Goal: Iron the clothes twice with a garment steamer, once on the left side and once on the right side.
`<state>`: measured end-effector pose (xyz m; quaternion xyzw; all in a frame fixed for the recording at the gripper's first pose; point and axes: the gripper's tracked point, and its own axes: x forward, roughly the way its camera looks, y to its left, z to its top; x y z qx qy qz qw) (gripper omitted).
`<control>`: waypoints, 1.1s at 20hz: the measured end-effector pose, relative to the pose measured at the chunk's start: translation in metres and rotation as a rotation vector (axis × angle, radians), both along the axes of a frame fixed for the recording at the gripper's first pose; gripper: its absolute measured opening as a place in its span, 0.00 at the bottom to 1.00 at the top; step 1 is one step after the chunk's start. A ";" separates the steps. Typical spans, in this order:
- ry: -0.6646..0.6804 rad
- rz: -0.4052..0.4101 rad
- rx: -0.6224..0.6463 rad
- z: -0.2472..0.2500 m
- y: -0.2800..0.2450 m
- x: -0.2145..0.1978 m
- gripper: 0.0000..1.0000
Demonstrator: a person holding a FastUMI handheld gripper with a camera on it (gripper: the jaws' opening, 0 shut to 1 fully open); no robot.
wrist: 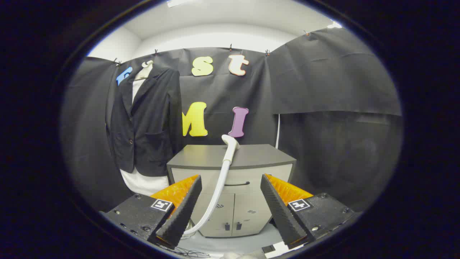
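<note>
- Black cloth (222, 90) hangs all round the booth, clipped along its top edge under a pale ceiling, and a light floor (230, 242) lies below.
- Nearest the camera, the tool (230, 201) has its two fingers spread wide apart with nothing between them; each finger (181, 212) slants upward toward a pointed tip and touches no object.
- Small square markers sit on the dark blocks behind each finger.
- On the floor between the finger bases, thin dark wires and a pale scrap of something lie partly visible; what the scrap is cannot be told.
- Just beyond the fingers, seen through the gap between them, stands a low grey cabinet (248, 212) with a drawer, a dark handle and two lower doors, serving as the bench.
- A white hose (217, 194) rises from the floor by the nearer finger, curves up across the front of the cabinet and ends in the garment steamer head (230, 144).
- The steamer head rests on the cabinet's top near its front edge, its bent tip pointing toward the back wall.
- Farther back, beside the cabinet and well apart from the steamer head, a dark jacket (145, 122) hangs against the cloth wall over a white garment (143, 183) that shows at the neck and below the hem.
- The jacket has buttons down its front and hangs from a pale hanger (145, 68) at the top.
</note>
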<state>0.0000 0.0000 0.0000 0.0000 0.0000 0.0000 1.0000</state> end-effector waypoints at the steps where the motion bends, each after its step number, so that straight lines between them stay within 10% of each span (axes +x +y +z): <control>1: -0.003 -0.002 -0.004 0.001 0.002 -0.001 1.00; 22: 0.011 -0.029 -0.016 0.024 0.011 0.019 1.00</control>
